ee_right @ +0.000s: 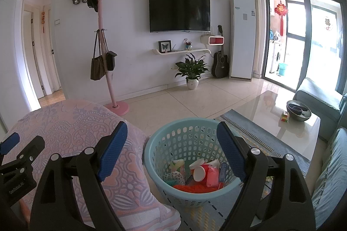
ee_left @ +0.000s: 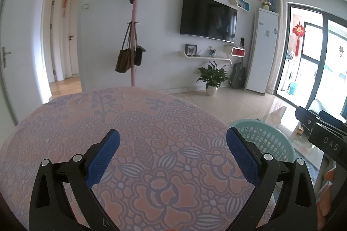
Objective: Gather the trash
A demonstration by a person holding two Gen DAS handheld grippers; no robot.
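Right gripper (ee_right: pixel 171 144) spread, left gripper (ee_left: pixel 172 149) spread, perforated aqua basket (ee_right: pixel 173 139) holding crumpled red-white cups (ee_right: pixel 202 170)

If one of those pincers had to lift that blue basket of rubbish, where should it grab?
Probably the rim of the basket, from above: it stands upright with its mouth open, and the thin rolled lip fits between two fingers. The right gripper, jaws open, already hovers over it. The trash lies low inside, clear of the rim.
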